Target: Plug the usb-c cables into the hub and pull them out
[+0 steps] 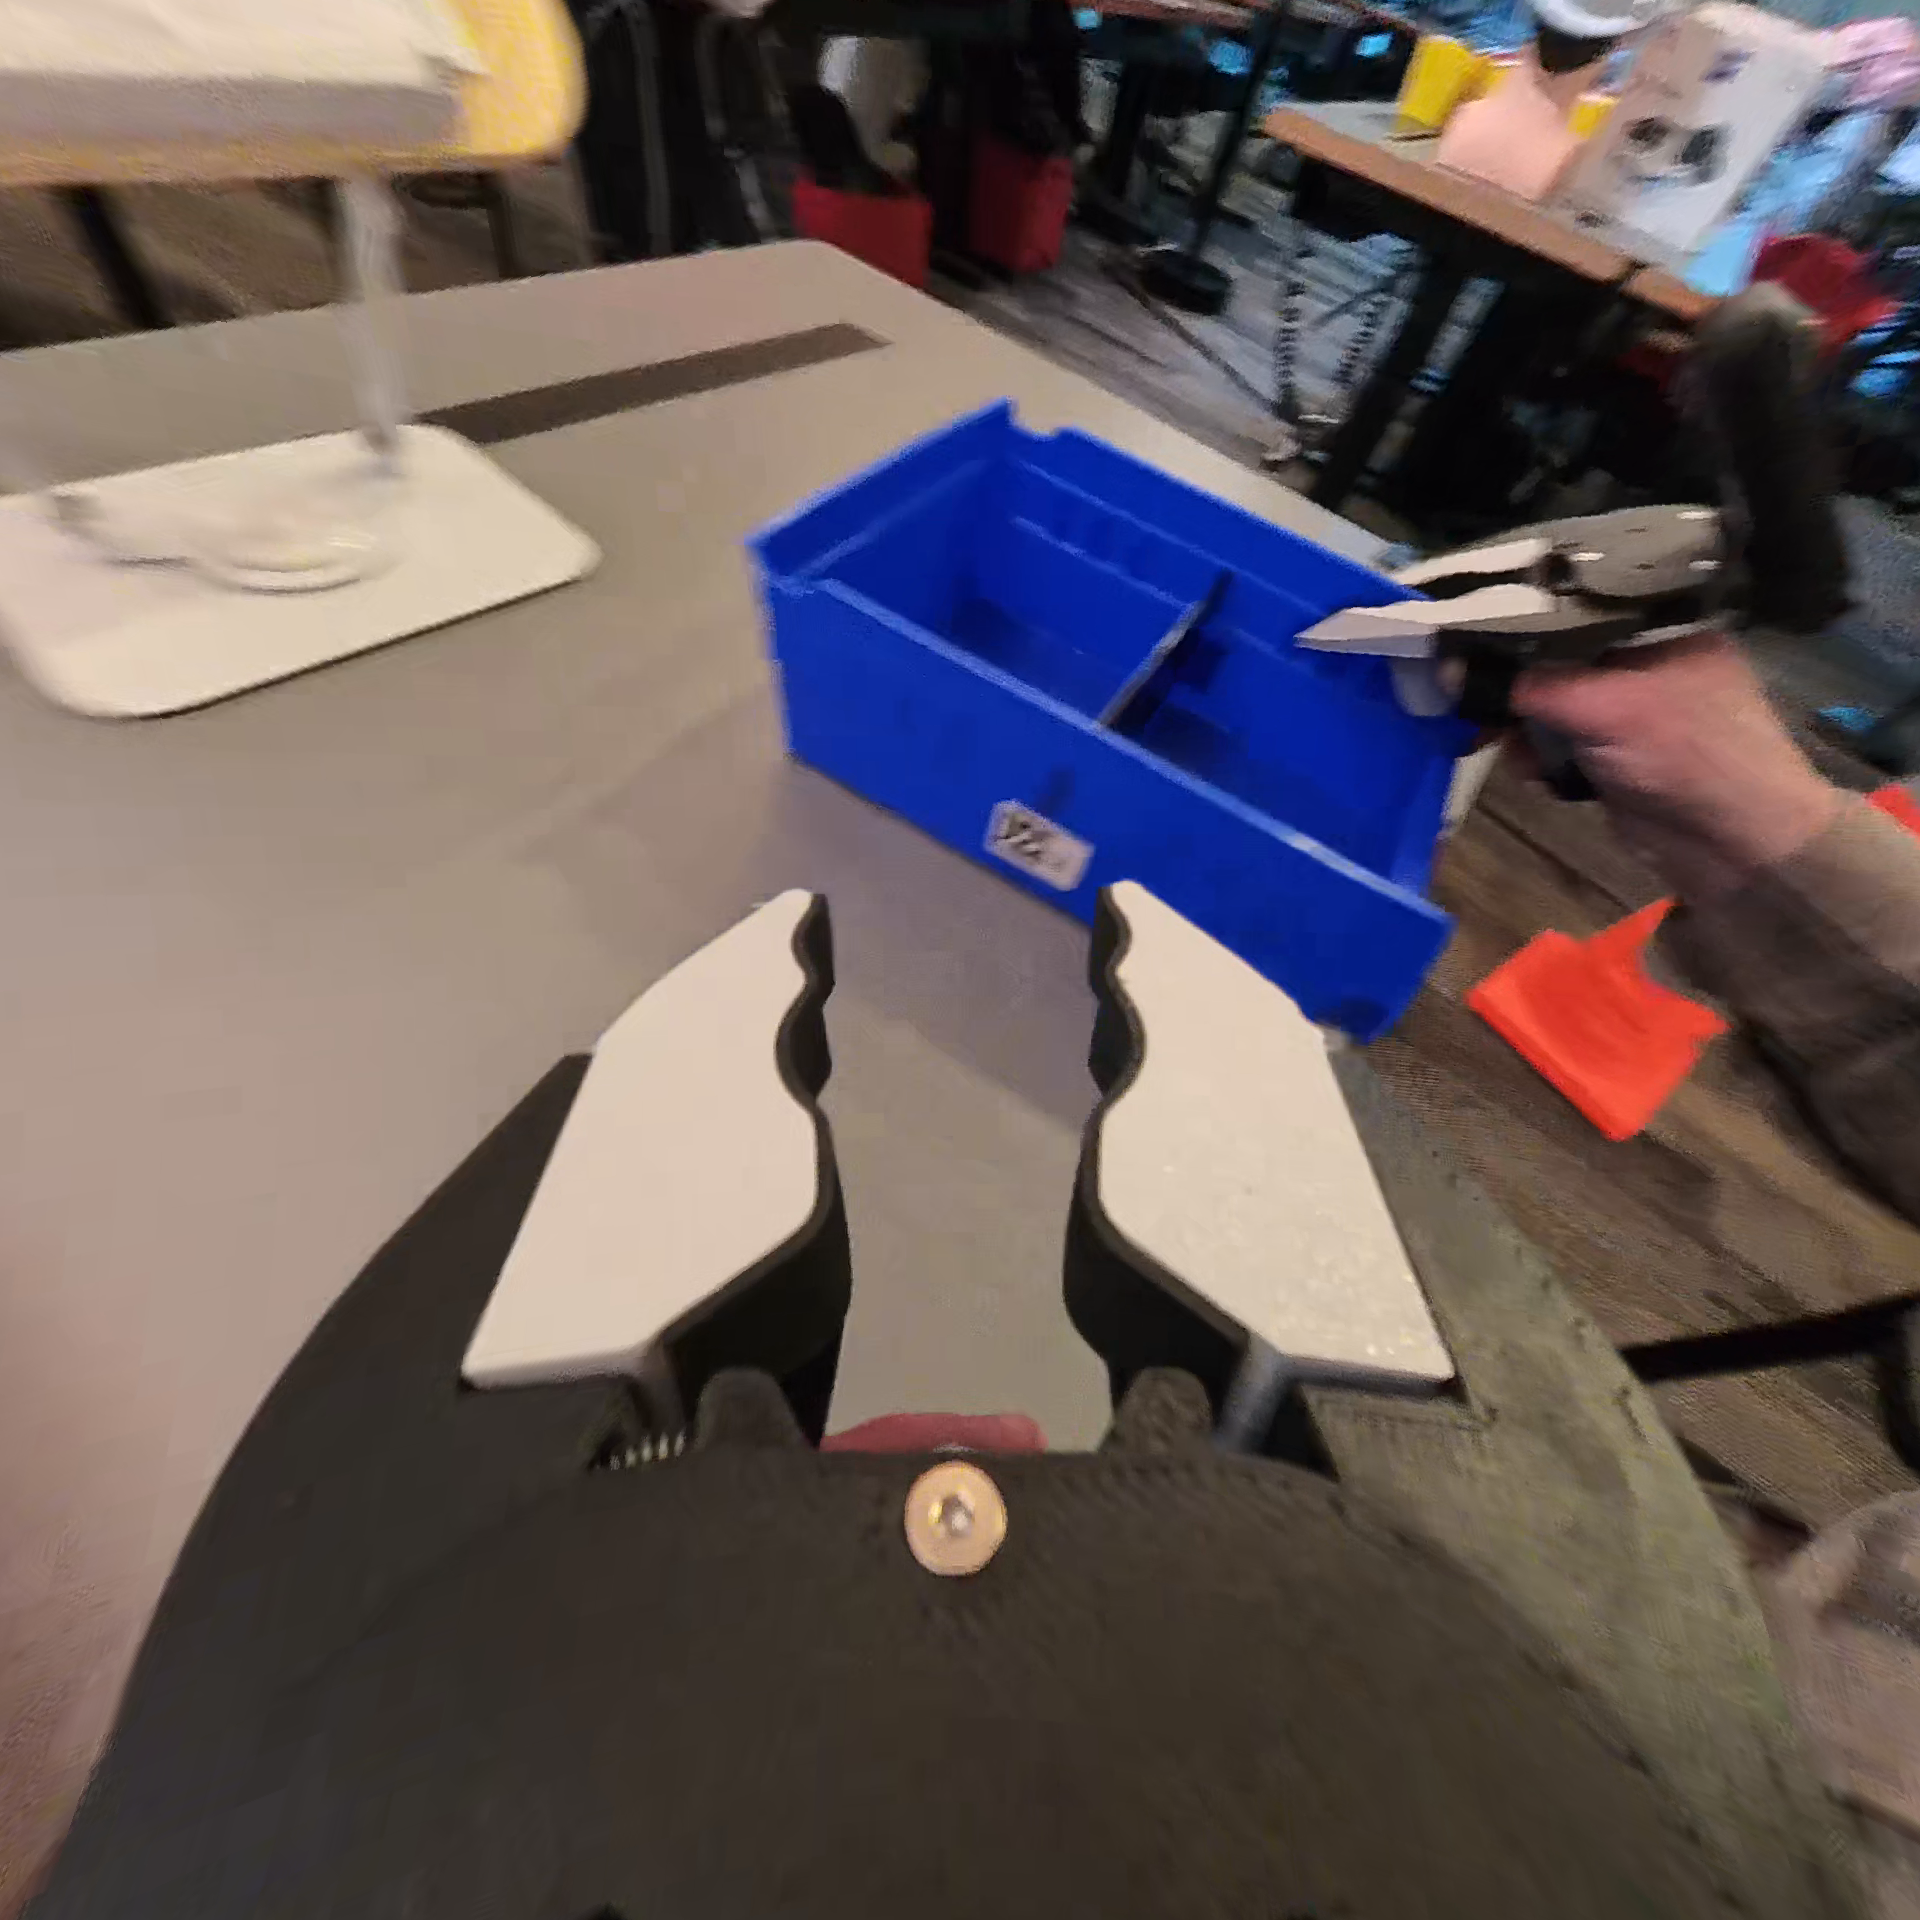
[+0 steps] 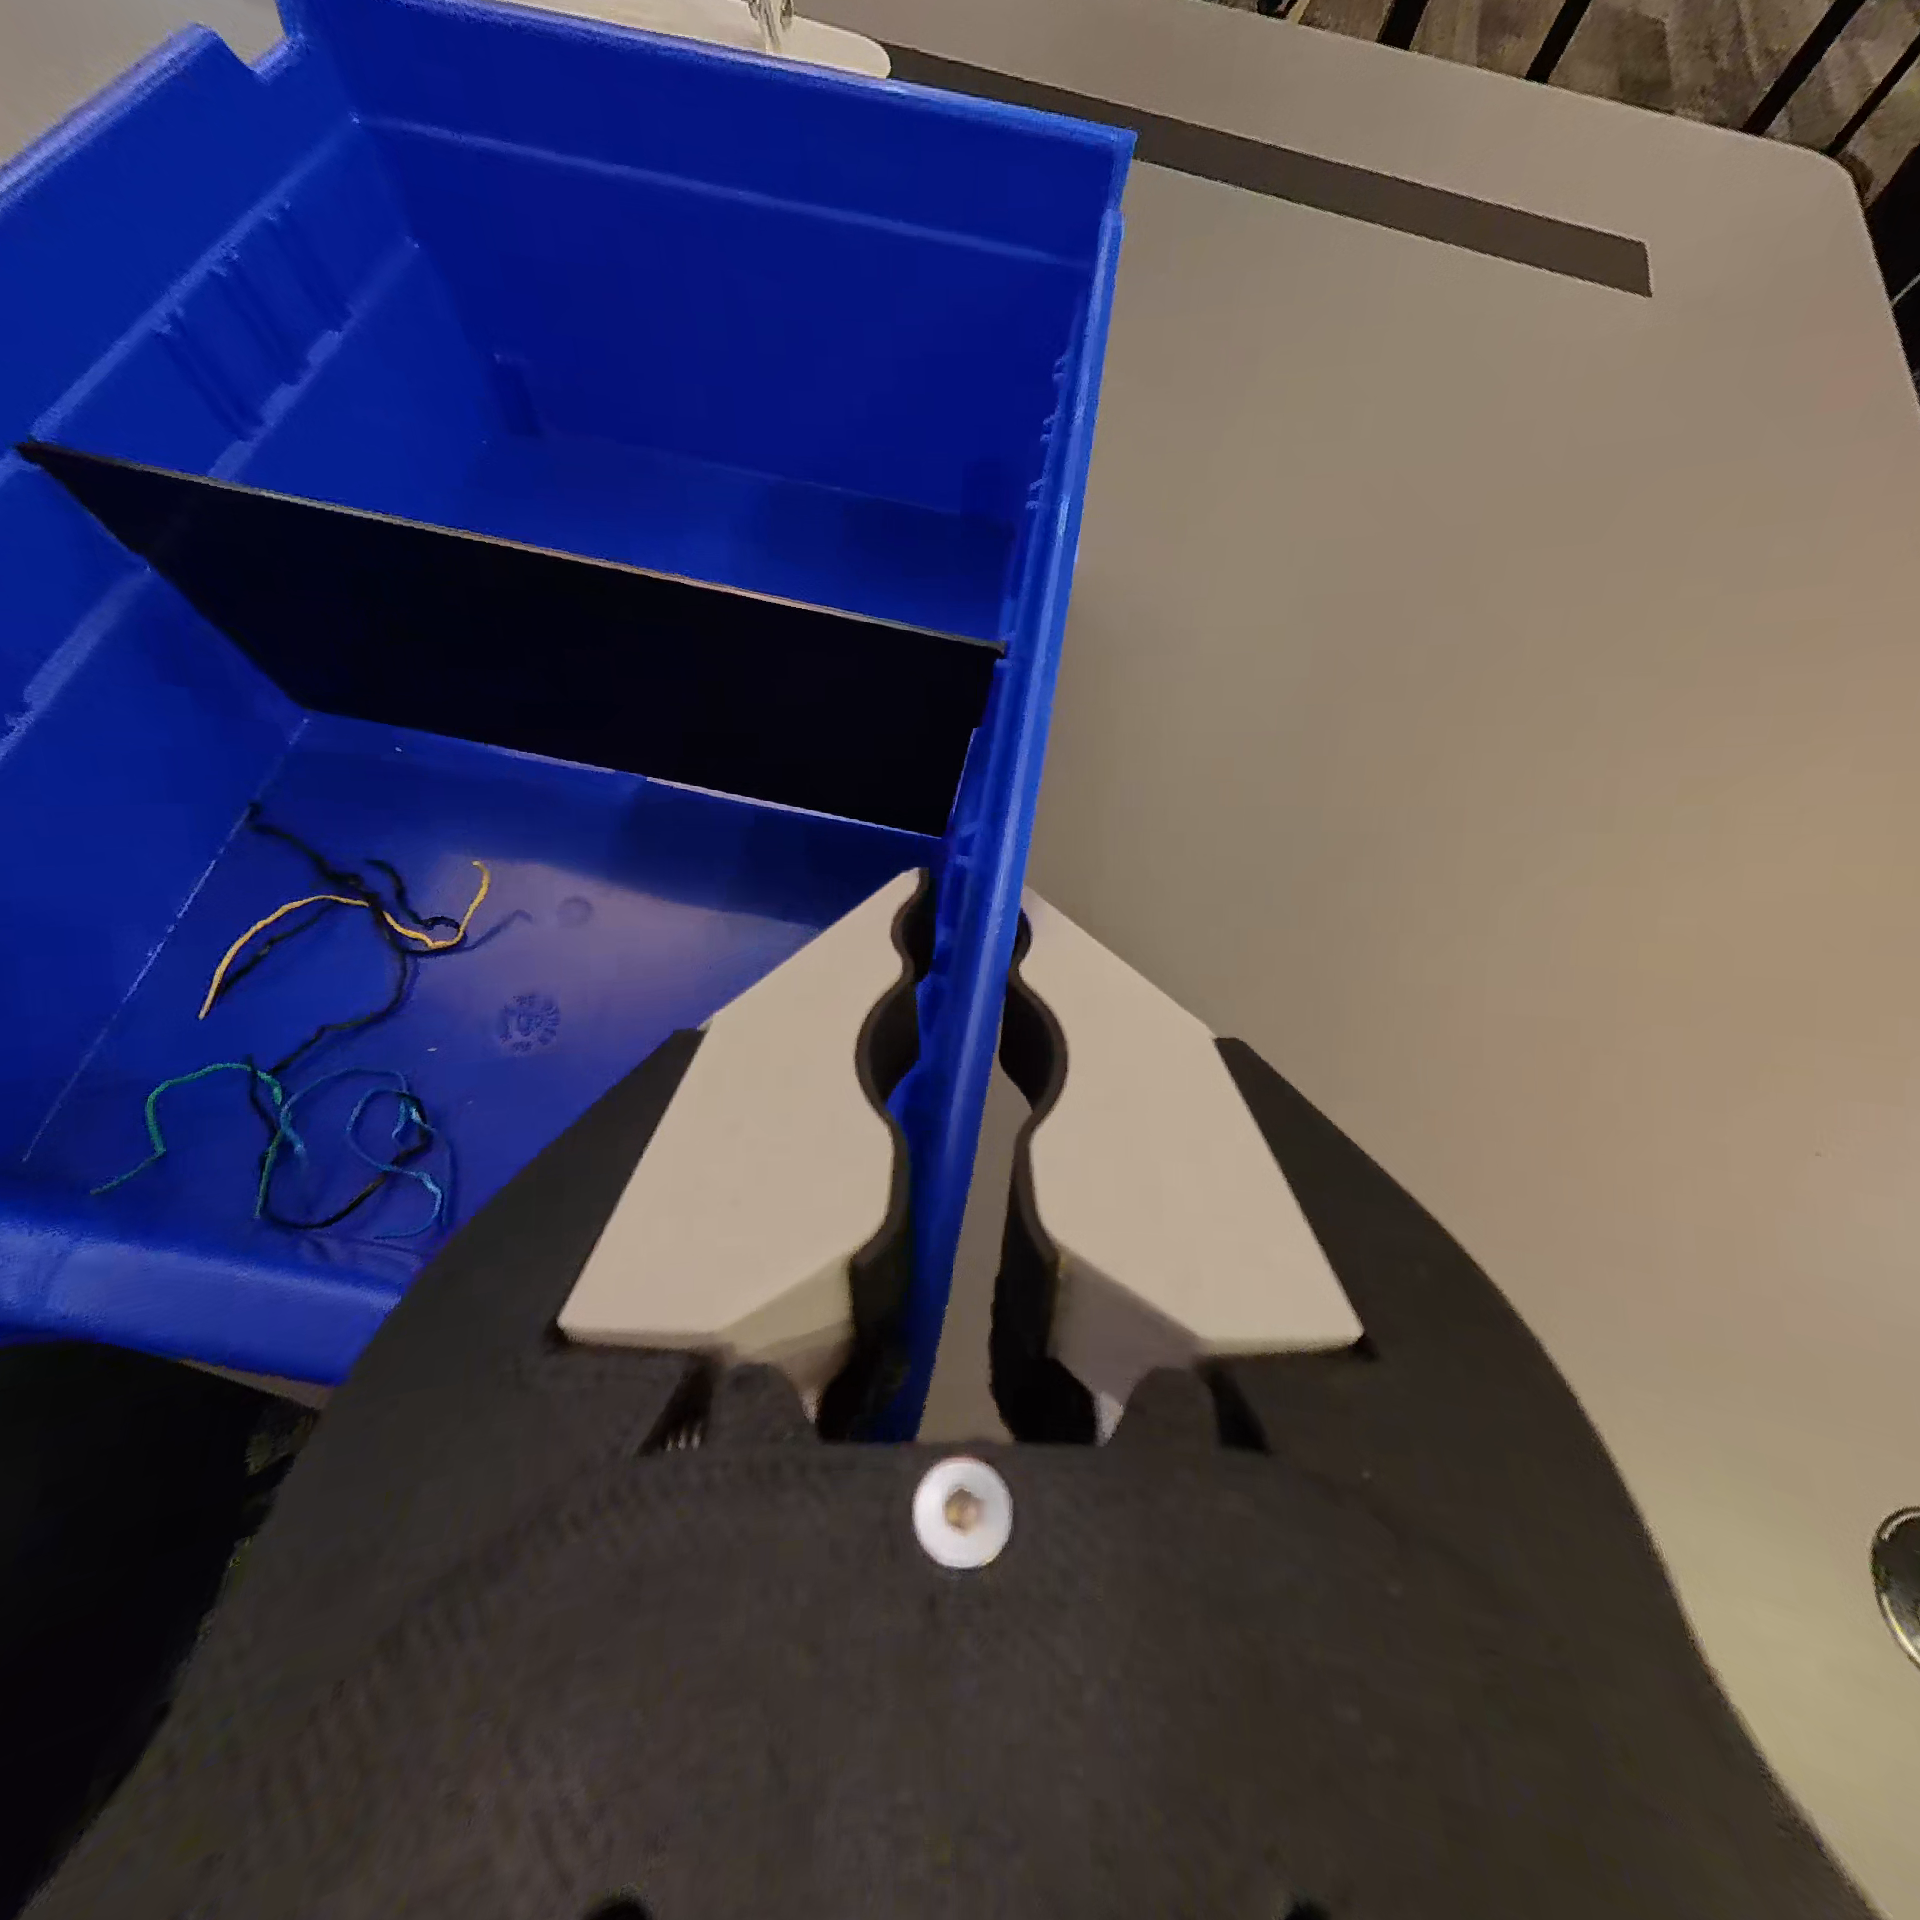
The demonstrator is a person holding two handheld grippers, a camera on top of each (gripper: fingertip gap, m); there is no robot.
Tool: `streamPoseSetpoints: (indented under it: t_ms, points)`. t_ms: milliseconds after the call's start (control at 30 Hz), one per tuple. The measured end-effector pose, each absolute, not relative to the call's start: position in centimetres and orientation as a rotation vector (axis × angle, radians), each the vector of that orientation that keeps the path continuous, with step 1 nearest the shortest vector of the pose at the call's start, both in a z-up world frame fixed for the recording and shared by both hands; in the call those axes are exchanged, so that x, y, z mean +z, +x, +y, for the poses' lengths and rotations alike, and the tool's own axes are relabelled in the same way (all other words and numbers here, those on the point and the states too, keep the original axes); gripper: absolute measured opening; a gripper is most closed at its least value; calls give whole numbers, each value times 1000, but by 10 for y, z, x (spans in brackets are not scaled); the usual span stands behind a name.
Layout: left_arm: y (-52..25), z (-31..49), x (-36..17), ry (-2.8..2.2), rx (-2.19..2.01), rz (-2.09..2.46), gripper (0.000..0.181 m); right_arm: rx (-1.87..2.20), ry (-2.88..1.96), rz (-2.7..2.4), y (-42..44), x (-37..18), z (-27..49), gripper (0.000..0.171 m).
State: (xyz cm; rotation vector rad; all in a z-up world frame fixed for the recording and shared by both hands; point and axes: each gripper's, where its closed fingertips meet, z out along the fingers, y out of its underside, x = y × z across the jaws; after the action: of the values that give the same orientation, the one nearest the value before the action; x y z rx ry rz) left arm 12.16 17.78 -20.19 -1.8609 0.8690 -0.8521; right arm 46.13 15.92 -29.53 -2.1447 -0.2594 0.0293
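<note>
No hub and no usb-c cables show in either view; I cannot say where they are. The only task-adjacent item is a blue rectangular plastic bin [image 2: 582,343], split by a black flat divider panel [image 2: 540,644]. Its near compartment holds only loose coloured thread scraps [image 2: 312,1039]; what I can see of the far one looks bare.

My right claw [image 2: 961,914] is pinched on the bin's long side wall, one finger inside, one outside. I judge this grip is meant to shift or steady the bin, not to handle a cable. In the left wrist view the bin sits at the corner of the grey table [image 1: 312,935], slightly overhanging its edge.

My left claw [image 1: 961,935] hangs spread above bare table just short of the bin, holding nothing, likely waiting.

Beyond stand a white flat-based stand [image 1: 281,561] and, on the floor, an orange plastic piece [image 1: 1590,1029].

Plugging has not begun.
</note>
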Motion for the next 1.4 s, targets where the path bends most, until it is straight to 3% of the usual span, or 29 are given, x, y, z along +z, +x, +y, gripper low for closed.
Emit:
streamPoseSetpoints:
  t_ms: [267,533,733,833,1033,1400]
  points:
    - [-116,241,-168,-1891,-234,480,48,7,-2149,-270,469,-296,162,6]
    - [-300,231,-222,-2054,237,236,63,-5,-2156,-247,480,-296,165,6]
    - [-338,230,-271,-2184,342,268,70,-17,-2162,-236,488,-296,168,6]
    - [-331,236,-290,-2226,273,316,63,-19,-2164,-233,491,-296,168,6]
    - [-324,244,-304,-2230,275,346,24,-24,-2160,-216,498,-296,167,6]
    - [-320,234,-304,-2227,317,363,21,-29,-2145,-207,505,-296,167,6]
